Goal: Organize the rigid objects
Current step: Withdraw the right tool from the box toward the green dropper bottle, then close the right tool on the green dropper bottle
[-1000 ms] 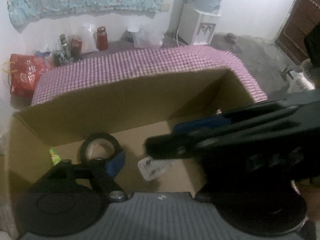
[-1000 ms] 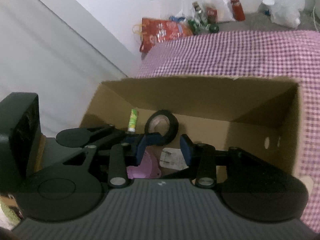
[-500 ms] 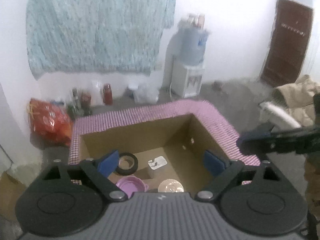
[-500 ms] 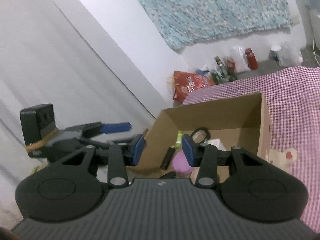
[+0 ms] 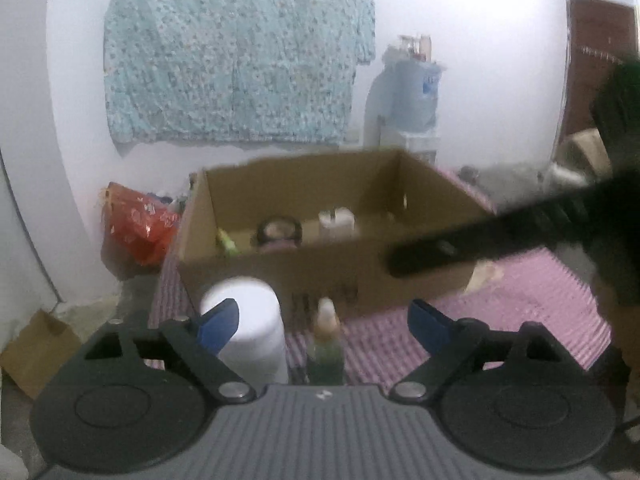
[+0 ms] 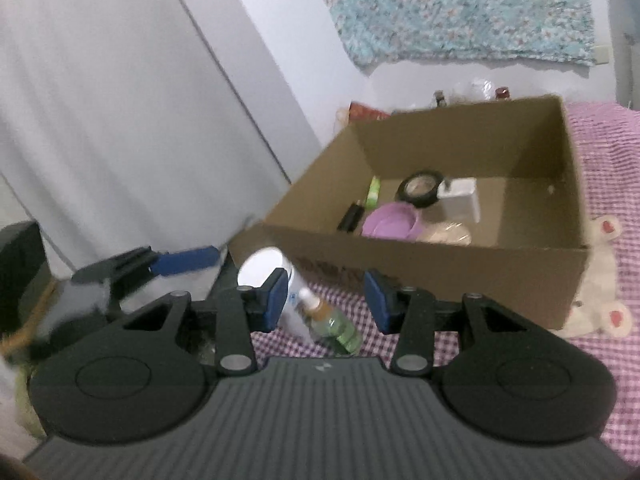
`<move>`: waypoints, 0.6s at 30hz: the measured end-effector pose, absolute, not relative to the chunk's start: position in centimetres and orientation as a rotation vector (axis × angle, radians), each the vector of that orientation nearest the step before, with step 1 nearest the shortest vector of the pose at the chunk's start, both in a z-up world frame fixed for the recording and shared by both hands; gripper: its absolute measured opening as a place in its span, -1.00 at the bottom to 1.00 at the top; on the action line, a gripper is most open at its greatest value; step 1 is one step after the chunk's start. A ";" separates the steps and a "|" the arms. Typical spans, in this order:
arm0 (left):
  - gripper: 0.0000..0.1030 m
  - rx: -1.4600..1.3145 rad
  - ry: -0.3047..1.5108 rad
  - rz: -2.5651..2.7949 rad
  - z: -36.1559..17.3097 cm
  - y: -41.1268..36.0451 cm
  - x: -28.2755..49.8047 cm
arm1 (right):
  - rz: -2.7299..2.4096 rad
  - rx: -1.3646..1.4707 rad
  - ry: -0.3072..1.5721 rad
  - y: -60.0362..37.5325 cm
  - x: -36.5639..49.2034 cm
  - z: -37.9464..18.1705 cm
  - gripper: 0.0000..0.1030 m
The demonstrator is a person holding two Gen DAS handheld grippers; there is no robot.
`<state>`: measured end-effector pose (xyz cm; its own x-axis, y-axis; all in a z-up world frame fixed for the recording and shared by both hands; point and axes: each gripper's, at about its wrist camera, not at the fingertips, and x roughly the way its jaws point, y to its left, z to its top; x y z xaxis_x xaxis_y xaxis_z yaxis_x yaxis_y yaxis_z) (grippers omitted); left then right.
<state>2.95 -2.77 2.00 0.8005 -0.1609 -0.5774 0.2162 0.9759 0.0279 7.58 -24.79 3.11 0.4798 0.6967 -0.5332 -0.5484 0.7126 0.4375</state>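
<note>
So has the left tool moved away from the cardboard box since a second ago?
Yes. The left tool has backed out of the cardboard box, which now sits well ahead of it.

A surface covered by a pink checked cloth is seen. On it a cardboard box is set, open at the top. Just in front of the box, a white container and a small green bottle are placed side by side. A pale soft toy is laid against the box's right corner.
</note>
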 end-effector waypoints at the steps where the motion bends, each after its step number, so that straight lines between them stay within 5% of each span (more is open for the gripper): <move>1: 0.70 0.104 0.610 -0.201 1.2 -3.0 2.8 | 0.774 0.199 0.756 -23.8 8.0 3.0 -0.18; 6: 0.29 0.198 0.624 -0.173 -1.2 -4.3 2.4 | 0.785 0.090 0.755 -20.0 8.4 1.9 -0.18; 18: -0.11 0.173 0.649 -0.173 -3.3 -4.5 3.4 | 0.808 0.051 0.782 -18.1 10.0 0.7 -0.44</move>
